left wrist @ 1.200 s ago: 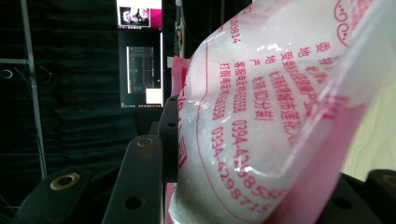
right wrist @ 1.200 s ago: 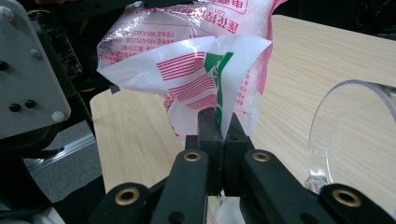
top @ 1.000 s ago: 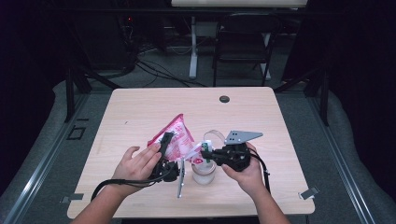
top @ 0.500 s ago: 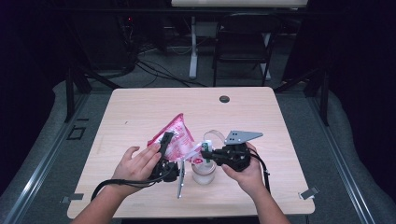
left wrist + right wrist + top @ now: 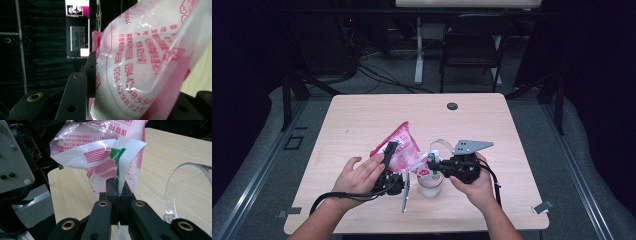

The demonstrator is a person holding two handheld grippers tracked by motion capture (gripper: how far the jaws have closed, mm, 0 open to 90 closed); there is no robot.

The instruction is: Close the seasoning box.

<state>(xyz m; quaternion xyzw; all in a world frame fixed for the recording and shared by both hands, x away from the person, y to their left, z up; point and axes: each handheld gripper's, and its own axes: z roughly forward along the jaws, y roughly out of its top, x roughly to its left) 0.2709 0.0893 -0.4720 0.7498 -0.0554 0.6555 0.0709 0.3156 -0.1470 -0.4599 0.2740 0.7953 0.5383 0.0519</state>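
Pink-printed plastic bag (image 5: 140,67), bulging with white powder and covered in red lettering, sits between the left gripper (image 5: 388,167) jaws, which clamp it; the right gripper (image 5: 117,192) jaws, pressed together, pinch its torn corner.

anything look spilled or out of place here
Nothing spilled. The pink bag is held tilted off the table by the left gripper, while the right gripper pinches its corner over a clear cup.

bags: 1 pink bag (image 5: 399,147) | cups: 1 clear cup (image 5: 430,185) | hand-held grippers: 2 | tables: 1 table (image 5: 362,115)
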